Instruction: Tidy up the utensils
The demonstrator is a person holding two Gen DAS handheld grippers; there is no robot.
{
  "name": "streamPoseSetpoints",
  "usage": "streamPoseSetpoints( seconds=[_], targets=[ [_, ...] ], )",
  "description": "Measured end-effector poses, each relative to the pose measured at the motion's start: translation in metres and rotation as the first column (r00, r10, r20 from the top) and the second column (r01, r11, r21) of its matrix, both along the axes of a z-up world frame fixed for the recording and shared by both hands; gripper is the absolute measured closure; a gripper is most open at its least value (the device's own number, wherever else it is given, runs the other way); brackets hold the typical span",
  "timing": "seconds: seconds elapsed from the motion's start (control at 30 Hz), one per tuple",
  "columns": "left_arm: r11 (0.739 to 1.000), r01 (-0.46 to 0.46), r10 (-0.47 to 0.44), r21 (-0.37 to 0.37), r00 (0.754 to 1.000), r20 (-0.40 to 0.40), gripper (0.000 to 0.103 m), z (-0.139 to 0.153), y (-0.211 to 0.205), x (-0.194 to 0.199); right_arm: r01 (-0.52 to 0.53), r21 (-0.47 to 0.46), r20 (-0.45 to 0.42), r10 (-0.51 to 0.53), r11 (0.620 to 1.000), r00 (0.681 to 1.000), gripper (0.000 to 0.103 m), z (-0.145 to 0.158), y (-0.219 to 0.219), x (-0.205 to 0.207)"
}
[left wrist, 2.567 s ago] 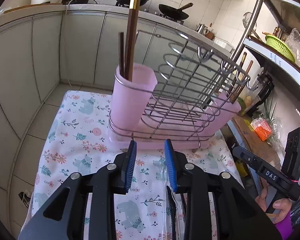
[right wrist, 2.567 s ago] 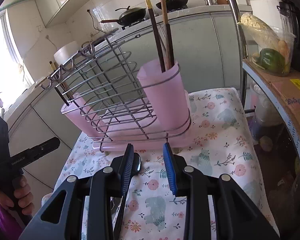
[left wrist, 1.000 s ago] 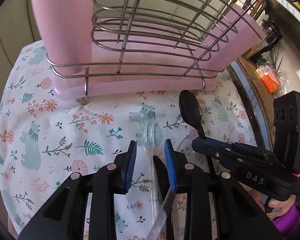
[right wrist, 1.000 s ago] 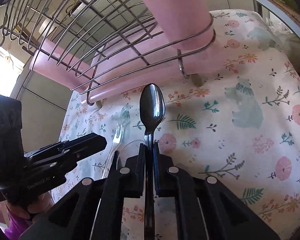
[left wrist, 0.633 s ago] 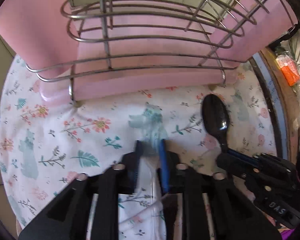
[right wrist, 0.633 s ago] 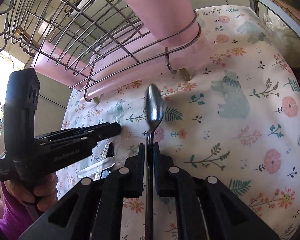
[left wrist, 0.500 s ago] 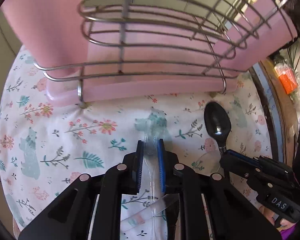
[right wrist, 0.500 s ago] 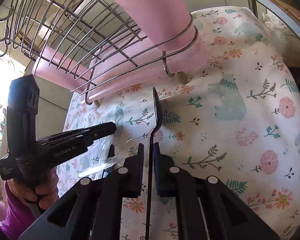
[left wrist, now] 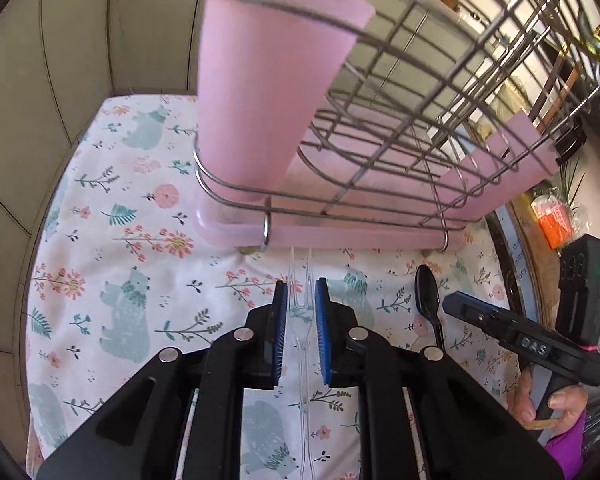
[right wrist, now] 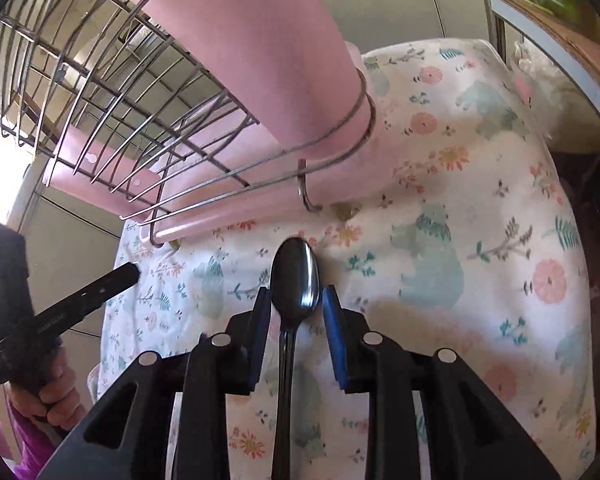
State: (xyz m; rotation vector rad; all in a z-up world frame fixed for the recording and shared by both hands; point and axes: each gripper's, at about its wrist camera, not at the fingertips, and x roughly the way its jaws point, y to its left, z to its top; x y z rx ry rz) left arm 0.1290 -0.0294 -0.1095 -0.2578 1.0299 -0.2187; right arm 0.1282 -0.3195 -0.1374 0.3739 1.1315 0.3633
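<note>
A kitchen with pale cabinet fronts surrounds a worktop (left wrist: pixel 112 240) covered in a cloth printed with bears and flowers. On it stands a wire dish rack (left wrist: pixel 400 128) on a pink tray, with a pink utensil cup (left wrist: pixel 260 92) at the near corner; brown stick-like handles show at its rim, cut off by the edge of the view.

The left gripper (left wrist: pixel 301 312) has its blue pads set narrowly on either side of a clear plastic fork (left wrist: pixel 301 280) — tines toward the rack, handle running back between the fingers. Whether the pads actually bear on the fork I cannot tell; it is transparent and the gap is slim.

The right gripper (right wrist: pixel 296 308) stands with its fingers apart around a dark metal spoon (right wrist: pixel 295 280). A clear gap shows on both sides of the bowl, and the handle lies back under the gripper. From the left wrist view the spoon rests on the cloth just ahead of that gripper's tip.

By my judgement the task is at an early stage — both fork and spoon sit low by the rack's front edge, neither is in the cup, and each has yet to be carried up and dropped in.
</note>
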Motion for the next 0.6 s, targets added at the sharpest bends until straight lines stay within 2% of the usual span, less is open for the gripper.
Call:
streamPoseSetpoints(
  seconds=[0.17, 0.23, 0.27, 0.33, 0.6],
  targets=[
    [1.0, -0.011, 0.012, -0.01, 0.999, 0.04, 0.09, 0.01, 0.017, -0.011, -0.011, -0.043, -0.019, 0.011, 0.999, 1.0, 0.077, -0.011, 0.004, 0.018],
    [1.0, -0.012, 0.013, -0.009, 0.999, 0.052, 0.09, 0.013, 0.024, -0.014, -0.013, -0.045, -0.019, 0.012, 0.999, 1.0, 0.08, -0.012, 0.001, 0.021],
    [1.0, -0.013, 0.014, -0.009, 0.998, 0.056, 0.09, 0.014, 0.026, -0.018, -0.012, -0.045, -0.016, 0.011, 0.999, 1.0, 0.082, -0.012, -0.002, 0.021],
    [1.0, -0.015, 0.015, -0.011, 0.998, 0.06, 0.09, 0.013, 0.022, -0.017, -0.017, -0.041, -0.008, 0.016, 0.999, 1.0, 0.098, -0.011, -0.003, 0.021],
    [0.999, -0.024, 0.027, -0.028, 0.995, 0.095, 0.09, 0.019, 0.017, -0.023, -0.011, 0.004, 0.047, 0.011, 1.0, 0.999, 0.102, 0.001, -0.005, 0.011]
  ],
)
